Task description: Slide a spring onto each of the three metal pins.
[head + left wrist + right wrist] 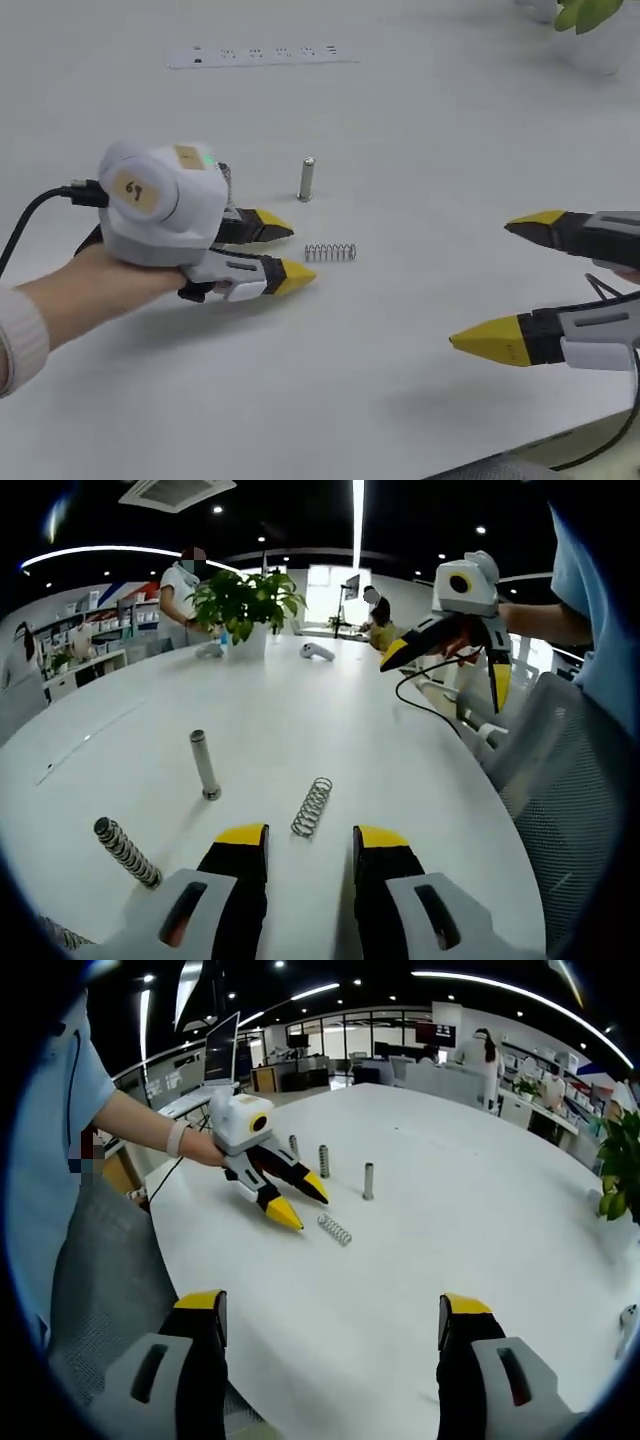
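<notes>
A loose spring [330, 252] lies flat on the white table, just past the yellow tips of my left gripper [297, 253], which is open with nothing between its jaws. In the left gripper view the spring [312, 806] lies a little ahead of the left gripper [310, 838]. A bare metal pin [307, 178] stands upright behind it. To the left, a pin wearing a spring [127, 851] leans in the view. My right gripper [483, 284] hovers wide open at the right, well away from the spring [335, 1228]. The bare pin [368, 1181] and a spring-covered pin [324, 1160] stand beyond it.
A white power strip [262, 55] lies at the table's far side and a potted plant [590, 12] stands at the far right corner. The table edge [520, 445] runs close under my right gripper. A black cable [30, 215] trails from my left gripper.
</notes>
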### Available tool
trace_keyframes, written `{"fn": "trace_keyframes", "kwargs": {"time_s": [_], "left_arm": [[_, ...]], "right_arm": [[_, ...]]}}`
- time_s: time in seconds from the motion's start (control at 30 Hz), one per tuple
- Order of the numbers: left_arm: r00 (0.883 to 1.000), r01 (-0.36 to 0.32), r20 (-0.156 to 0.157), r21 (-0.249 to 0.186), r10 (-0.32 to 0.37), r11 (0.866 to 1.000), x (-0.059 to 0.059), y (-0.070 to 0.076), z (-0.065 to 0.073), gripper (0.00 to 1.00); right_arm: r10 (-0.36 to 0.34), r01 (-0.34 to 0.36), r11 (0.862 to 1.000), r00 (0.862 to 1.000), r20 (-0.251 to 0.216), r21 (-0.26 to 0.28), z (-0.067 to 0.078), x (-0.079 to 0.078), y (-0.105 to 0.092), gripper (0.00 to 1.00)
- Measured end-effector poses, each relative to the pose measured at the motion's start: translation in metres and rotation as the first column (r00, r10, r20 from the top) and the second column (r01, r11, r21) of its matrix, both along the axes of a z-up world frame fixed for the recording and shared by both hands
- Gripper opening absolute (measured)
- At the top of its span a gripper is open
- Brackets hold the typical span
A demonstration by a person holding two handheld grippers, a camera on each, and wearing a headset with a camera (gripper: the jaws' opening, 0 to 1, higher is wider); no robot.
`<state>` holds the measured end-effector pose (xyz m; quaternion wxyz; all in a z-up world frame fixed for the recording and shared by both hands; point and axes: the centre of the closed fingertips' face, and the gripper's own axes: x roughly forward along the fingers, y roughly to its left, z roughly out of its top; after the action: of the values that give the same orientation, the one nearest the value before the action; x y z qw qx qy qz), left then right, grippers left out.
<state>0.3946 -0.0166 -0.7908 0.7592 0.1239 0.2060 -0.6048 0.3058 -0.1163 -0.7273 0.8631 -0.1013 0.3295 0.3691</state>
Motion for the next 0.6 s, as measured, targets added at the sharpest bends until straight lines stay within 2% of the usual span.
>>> {"fn": "trace_keyframes", "kwargs": {"time_s": [0.07, 0.17, 0.27, 0.3, 0.6], "left_arm": [[1.0, 0.005, 0.015, 0.002, -0.005, 1.0, 0.0025, -0.0029, -0.0007, 0.25], [1.0, 0.014, 0.023, 0.002, -0.014, 1.0, 0.0051, -0.0057, -0.0016, 0.18], [1.0, 0.012, 0.016, 0.003, -0.012, 1.0, 0.0076, -0.0078, -0.0032, 0.18], [0.999, 0.02, 0.025, 0.006, -0.02, 1.0, 0.0077, -0.0082, -0.0035, 0.17], [0.999, 0.044, 0.02, 0.022, -0.045, 0.999, 0.0075, -0.009, -0.0079, 0.08]], "right_arm": [[-0.003, 0.003, 1.0, 1.0, -0.002, 0.001, -0.0004, -0.0011, -0.0005, 0.86], [-0.009, 0.009, 1.0, 1.0, -0.007, 0.002, -0.0014, -0.0033, -0.0019, 0.85], [-0.012, 0.012, 1.0, 1.0, -0.011, 0.001, -0.0019, -0.0048, -0.0031, 0.85], [-0.014, 0.014, 1.0, 1.0, -0.012, -0.002, -0.0021, -0.0051, -0.0039, 0.85], [-0.019, 0.019, 1.0, 1.0, -0.017, 0.002, -0.003, -0.0051, -0.005, 0.85]]}}
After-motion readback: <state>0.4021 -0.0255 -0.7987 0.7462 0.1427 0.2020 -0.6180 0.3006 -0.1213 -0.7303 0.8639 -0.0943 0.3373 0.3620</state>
